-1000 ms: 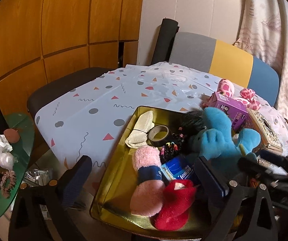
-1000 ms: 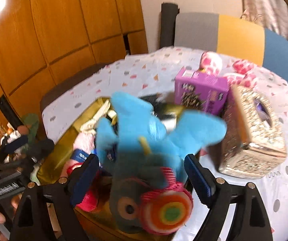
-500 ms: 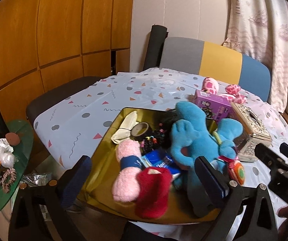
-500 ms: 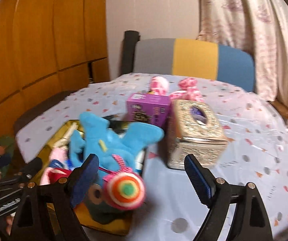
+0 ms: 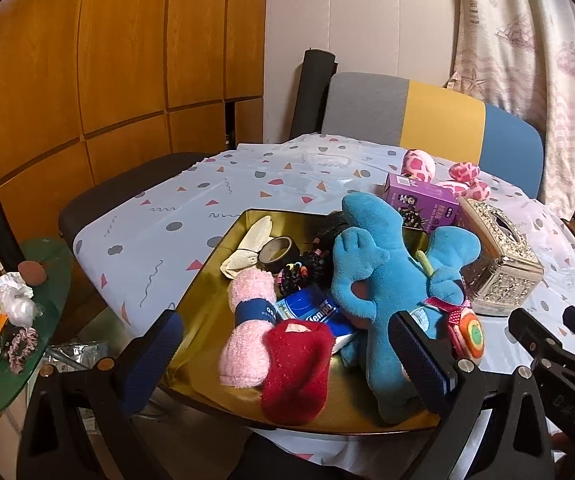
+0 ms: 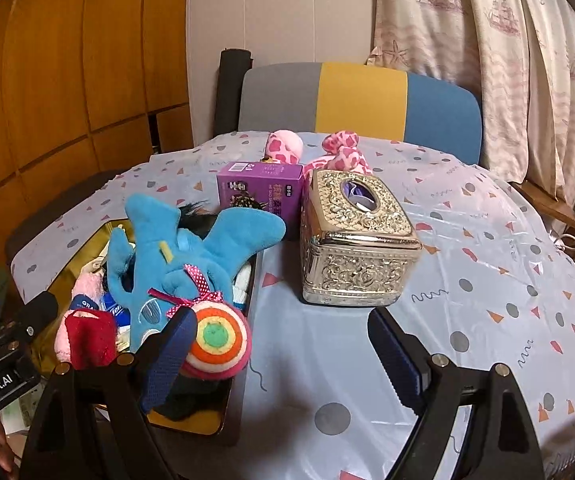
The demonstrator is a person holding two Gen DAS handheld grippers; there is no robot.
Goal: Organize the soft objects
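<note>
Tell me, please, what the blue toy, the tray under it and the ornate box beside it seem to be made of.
Blue plush toy: soft fuzzy fabric, probably stuffed; its matte nap and floppy limbs show this. Gold tray: looks like glossy metal or metallic-coated board, since it mirrors the objects in it. Tissue box: embossed, shiny pale-gold surface, metal or plated plastic; I cannot tell which.
</note>
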